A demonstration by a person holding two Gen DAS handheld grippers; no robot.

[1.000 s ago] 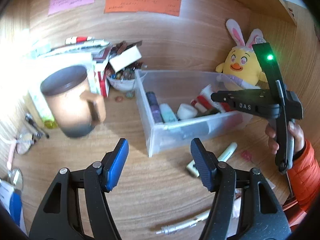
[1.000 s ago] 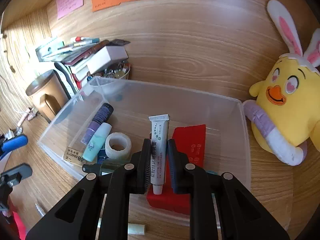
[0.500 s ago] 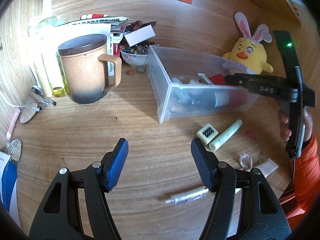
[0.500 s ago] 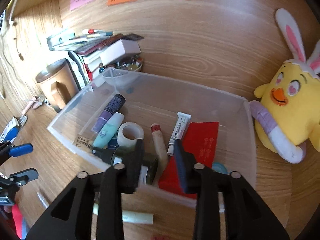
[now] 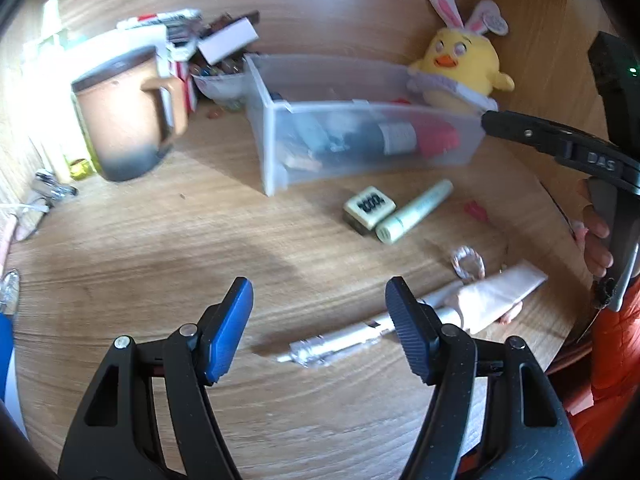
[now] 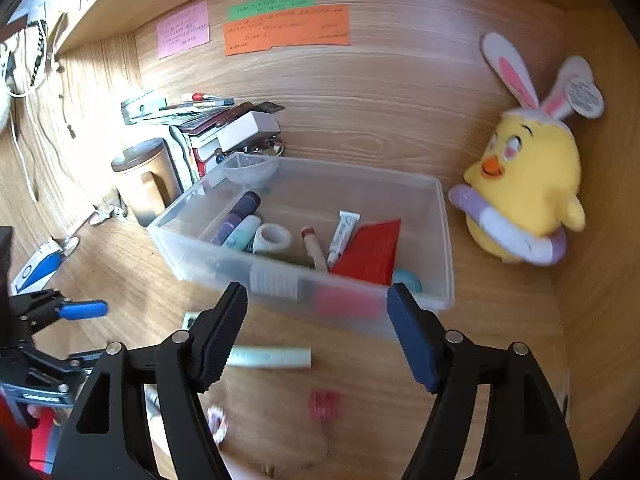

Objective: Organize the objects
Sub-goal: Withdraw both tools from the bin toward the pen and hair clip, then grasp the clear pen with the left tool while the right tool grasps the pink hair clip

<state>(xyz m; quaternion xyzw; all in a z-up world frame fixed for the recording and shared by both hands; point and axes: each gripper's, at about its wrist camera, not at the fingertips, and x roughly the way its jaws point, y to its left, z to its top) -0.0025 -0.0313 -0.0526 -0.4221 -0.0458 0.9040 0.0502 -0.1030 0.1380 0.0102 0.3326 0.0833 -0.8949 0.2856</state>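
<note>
A clear plastic bin (image 6: pixel 436 216) (image 5: pixel 276 152) on the wooden desk holds several tubes, a tape roll, a white tube (image 6: pixel 342 236) and a red packet (image 6: pixel 372 252). My right gripper (image 6: pixel 316 334) is open and empty, held above the desk in front of the bin. My left gripper (image 5: pixel 320 330) is open and empty, low over the desk near a silver pen (image 5: pixel 340 346). Loose on the desk lie a pale green tube (image 5: pixel 416 212) (image 6: pixel 272 358), a small cream box (image 5: pixel 370 208), a clear crystal piece (image 5: pixel 468 262) and a pink tube (image 5: pixel 496 298).
A brown mug (image 5: pixel 124 116) (image 6: pixel 146 180) stands left of the bin, with stacked books and a bowl of beads (image 5: pixel 218 74) behind. A yellow bunny plush (image 6: pixel 524 184) sits right of the bin. Glasses (image 5: pixel 48 188) lie at the far left. Sticky notes (image 6: pixel 286 30) hang on the back wall.
My right gripper let the white tube go into the bin, opened wide and pulled back. My left gripper drew back and lower, bringing the pen between its fingers' line.
</note>
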